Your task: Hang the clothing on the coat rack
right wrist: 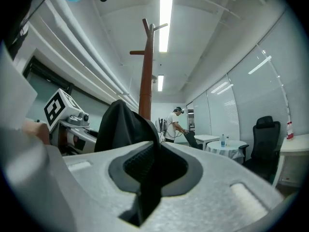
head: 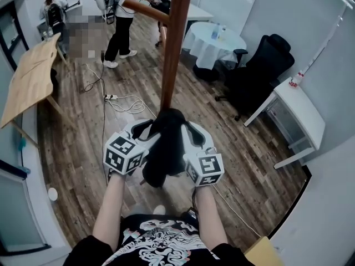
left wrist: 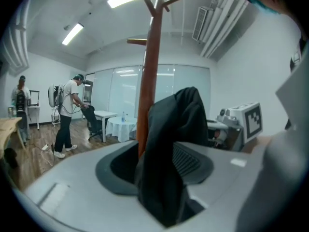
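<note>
I see the black garment (head: 165,143) bunched into a dark, limp bundle that spans between my two grippers. One fold of it (left wrist: 171,144) runs through the wide gap of the left gripper (head: 142,128) and hangs below the jaws. Another fold (right wrist: 126,124) sits pinched in the narrow slot of the right gripper (head: 193,131). The coat rack (head: 175,49), a reddish-brown wooden pole, stands upright just beyond both grippers, right behind the garment. Its short pegs (right wrist: 153,27) branch out near the top, well above the grippers.

Your room's evenly bright from ceiling strips (right wrist: 165,23), slight glare there. Gripper views fisheye hard, corners go black, near jaws soft. Black clothing (head: 165,148) loses detail. Head view bends at edges.
</note>
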A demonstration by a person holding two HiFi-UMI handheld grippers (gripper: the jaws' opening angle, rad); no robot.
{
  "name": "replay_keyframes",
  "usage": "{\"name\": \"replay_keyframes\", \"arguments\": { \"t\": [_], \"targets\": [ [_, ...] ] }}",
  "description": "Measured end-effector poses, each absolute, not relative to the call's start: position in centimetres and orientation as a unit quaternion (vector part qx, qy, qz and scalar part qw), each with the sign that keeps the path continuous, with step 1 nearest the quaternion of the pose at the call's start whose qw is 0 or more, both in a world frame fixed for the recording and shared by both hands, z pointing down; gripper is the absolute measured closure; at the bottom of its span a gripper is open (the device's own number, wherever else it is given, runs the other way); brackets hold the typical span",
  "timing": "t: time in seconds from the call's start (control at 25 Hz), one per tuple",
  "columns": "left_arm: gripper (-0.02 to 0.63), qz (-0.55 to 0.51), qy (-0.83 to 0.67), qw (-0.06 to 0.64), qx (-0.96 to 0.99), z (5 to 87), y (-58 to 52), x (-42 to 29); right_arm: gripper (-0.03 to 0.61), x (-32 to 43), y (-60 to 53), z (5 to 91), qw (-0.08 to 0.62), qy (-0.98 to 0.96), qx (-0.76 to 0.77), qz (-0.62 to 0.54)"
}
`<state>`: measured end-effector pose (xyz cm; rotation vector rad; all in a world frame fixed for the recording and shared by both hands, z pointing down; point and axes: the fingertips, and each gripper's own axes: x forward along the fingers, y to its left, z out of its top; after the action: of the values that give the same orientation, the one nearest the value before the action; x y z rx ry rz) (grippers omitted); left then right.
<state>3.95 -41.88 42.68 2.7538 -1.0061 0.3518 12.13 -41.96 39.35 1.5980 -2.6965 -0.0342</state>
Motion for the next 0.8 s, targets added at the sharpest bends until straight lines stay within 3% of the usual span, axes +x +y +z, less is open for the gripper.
{"name": "replay_keyframes", "arguments": {
  "t": [0.44,0.52,0.56,0.64,0.8],
  "targets": [
    [0.413,0.093,-0.37,0.096,0.919,43.2,-40.6,1.4,0.538,14.0,-39.9,39.4,-0.02,-0.833,0.553,-0.003],
    [0.513,0.088,-0.361,0.091,0.924,43.1,-39.7,1.2,0.54,13.9,-39.6,39.7,0.004,-0.821,0.57,-0.015],
    [0.533,0.086,-0.365,0.087,0.923,43.1,-39.4,1.1,0.54,13.7,-39.4,40.0,0.024,-0.816,0.577,-0.023],
    [0.534,0.085,-0.383,0.078,0.917,43.2,-38.9,0.8,0.54,13.3,-38.5,40.5,0.046,-0.811,0.582,-0.033],
    [0.534,0.087,-0.376,0.063,0.92,43.3,-37.1,0.9,0.54,12.4,-35.9,39.4,-0.008,-0.819,0.571,-0.045]
  ]
}}
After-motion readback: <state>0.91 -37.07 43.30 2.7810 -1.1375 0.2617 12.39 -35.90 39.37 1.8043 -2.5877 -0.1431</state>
